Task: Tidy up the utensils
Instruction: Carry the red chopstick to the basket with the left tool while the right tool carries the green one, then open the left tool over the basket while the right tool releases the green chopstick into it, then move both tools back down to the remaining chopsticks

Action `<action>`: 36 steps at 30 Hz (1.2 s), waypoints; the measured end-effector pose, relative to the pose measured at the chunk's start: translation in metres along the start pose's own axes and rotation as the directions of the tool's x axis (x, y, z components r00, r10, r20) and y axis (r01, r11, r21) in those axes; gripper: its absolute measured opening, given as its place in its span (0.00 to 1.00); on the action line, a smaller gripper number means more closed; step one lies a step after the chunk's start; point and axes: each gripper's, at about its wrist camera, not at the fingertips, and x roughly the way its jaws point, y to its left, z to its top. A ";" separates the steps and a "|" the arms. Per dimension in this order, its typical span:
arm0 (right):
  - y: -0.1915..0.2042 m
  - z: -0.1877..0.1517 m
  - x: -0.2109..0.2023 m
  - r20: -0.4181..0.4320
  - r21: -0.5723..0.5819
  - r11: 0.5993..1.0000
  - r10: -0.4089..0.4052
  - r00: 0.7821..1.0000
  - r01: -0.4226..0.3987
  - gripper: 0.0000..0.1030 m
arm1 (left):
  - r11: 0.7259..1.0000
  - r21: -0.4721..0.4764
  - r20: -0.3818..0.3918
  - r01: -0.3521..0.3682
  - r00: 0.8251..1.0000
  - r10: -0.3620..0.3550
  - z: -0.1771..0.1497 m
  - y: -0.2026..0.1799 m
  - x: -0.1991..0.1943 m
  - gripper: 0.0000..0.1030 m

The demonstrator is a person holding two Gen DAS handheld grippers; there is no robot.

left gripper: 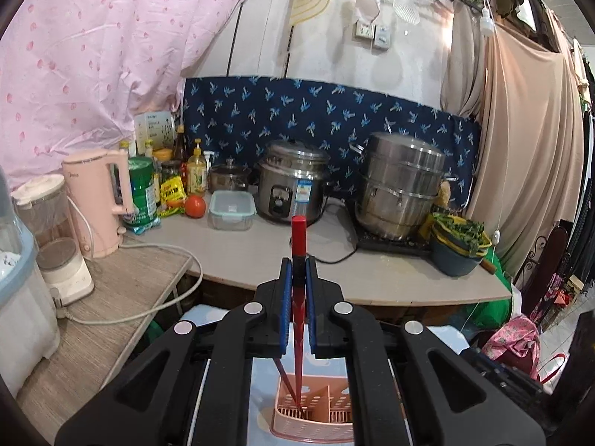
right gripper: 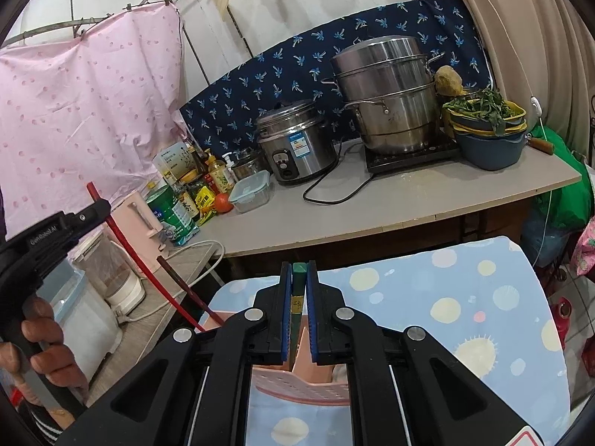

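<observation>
My left gripper [left gripper: 298, 264] is shut on a red chopstick [left gripper: 298, 238] held upright, its tip down in the left compartment of a pink slotted utensil holder [left gripper: 316, 414]. A second dark red chopstick [left gripper: 283, 375] leans in the same compartment. My right gripper [right gripper: 298, 269] is shut on a dark green chopstick [right gripper: 297, 290] above the pink holder [right gripper: 297, 384]. In the right wrist view the left gripper [right gripper: 95, 210] shows at the left with the red chopstick [right gripper: 148, 267] and the leaning one [right gripper: 186, 282].
The holder stands on a blue cloth with pale dots [right gripper: 446, 297]. Behind is a counter [left gripper: 372, 271] with a rice cooker [left gripper: 292, 182], a steel steamer pot [left gripper: 399, 186], a bowl of greens [left gripper: 459, 245], a pink kettle [left gripper: 98, 197], bottles and a plastic box [left gripper: 231, 210].
</observation>
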 end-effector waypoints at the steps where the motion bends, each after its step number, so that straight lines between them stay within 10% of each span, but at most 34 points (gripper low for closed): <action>1: 0.000 -0.001 0.000 -0.002 -0.001 1.000 -0.001 1.000 0.001 0.08 | 1.000 0.000 -0.012 -0.001 1.000 0.001 -0.006 0.002 0.006 0.07; 7: 0.000 -0.009 0.003 -0.020 -0.016 1.000 -0.016 1.000 0.016 0.11 | 0.999 -0.028 -0.101 0.016 0.995 -0.019 -0.034 0.013 0.029 0.08; 15: -0.001 -0.013 -0.014 -0.003 -0.007 1.000 -0.014 1.000 0.014 0.19 | 0.998 -0.063 -0.096 0.021 0.995 -0.027 -0.046 0.022 0.003 0.49; 36: 0.016 -0.112 -0.105 -0.117 -0.081 0.997 -0.020 0.993 0.011 0.22 | 0.998 0.038 -0.253 -0.052 0.966 0.059 -0.147 0.029 -0.102 0.53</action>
